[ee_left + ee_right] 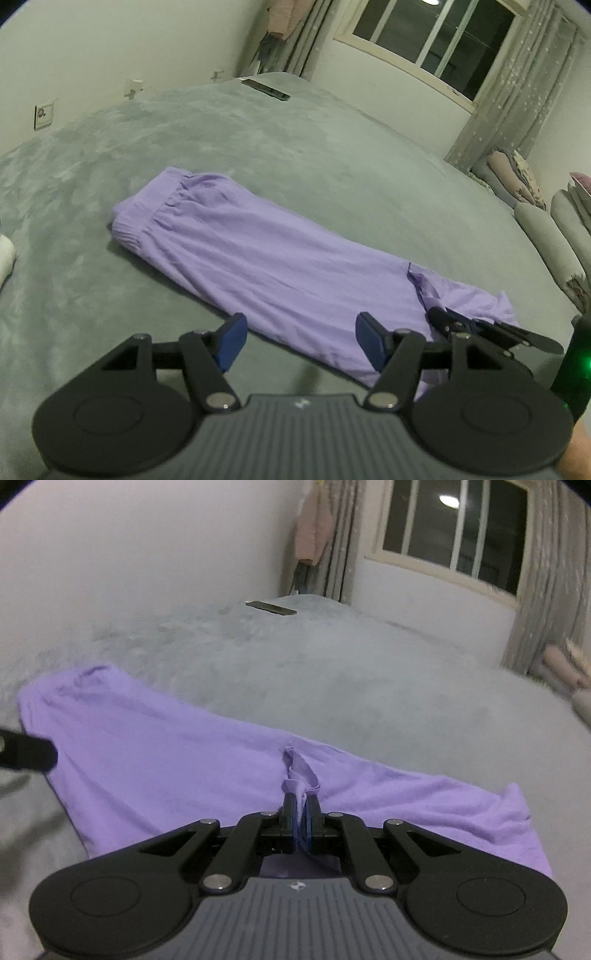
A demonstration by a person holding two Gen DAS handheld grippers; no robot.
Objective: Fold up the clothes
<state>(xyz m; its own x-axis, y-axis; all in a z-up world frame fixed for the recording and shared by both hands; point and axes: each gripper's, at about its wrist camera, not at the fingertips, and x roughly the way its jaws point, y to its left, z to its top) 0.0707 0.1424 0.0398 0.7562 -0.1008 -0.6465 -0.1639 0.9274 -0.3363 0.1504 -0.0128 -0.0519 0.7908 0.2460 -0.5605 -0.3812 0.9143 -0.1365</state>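
Purple trousers (266, 254) lie flat and folded lengthwise on a grey bed cover (221, 140), waistband at the far left, leg ends at the near right. My left gripper (301, 341) is open and empty, its blue pads just above the near edge of the trousers. My right gripper (302, 814) is shut on a pinched-up fold of the purple trousers (166, 768) near the leg end. It also shows in the left wrist view (443, 319), at the right, gripping the cloth.
A dark flat remote (266, 89) lies at the bed's far end. Rolled bedding and pillows (546, 229) are stacked at the right. A white roll (5, 254) sits at the left edge. A window (436, 40) and curtains are behind.
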